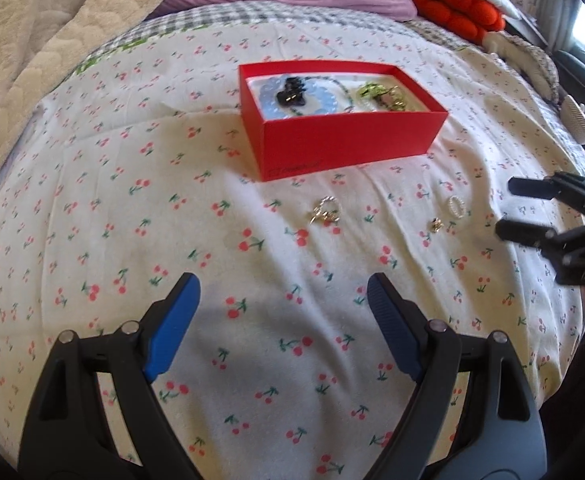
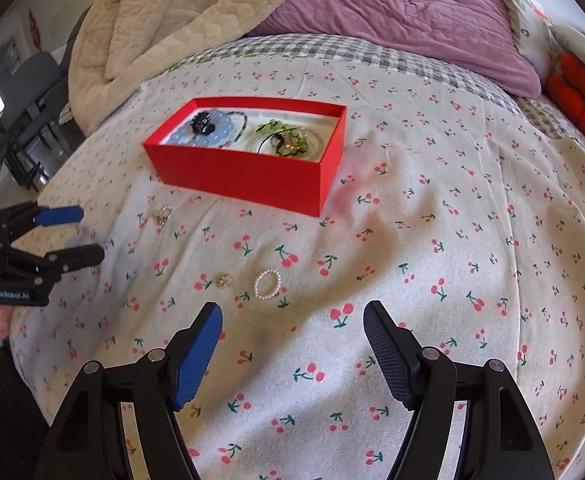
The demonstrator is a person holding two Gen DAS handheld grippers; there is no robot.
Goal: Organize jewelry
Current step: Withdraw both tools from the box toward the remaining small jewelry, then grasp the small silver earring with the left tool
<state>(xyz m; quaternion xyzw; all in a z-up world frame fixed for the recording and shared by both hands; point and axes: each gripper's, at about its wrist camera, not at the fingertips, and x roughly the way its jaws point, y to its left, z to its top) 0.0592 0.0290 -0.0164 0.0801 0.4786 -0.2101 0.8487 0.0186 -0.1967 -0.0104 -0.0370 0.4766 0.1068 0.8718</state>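
Right claw: jaws spread wide, nothing between them, hovering above the bedsheet. Left claw: likewise released and empty, off to the side.

Just ahead of the right claw lies a pearl ring, flat on the cloth; beside it, apart, a small gold earring. Further toward the box, a gold ring cluster. The red box stands beyond, open, already holding beads and chains.

Assessment: the pearl ring looks very light and small, its beads smooth and likely slippery. The soft sheet may give under pressure. Recommend pinching across the band's outer edges, pads low to the cloth, with gentle closure.
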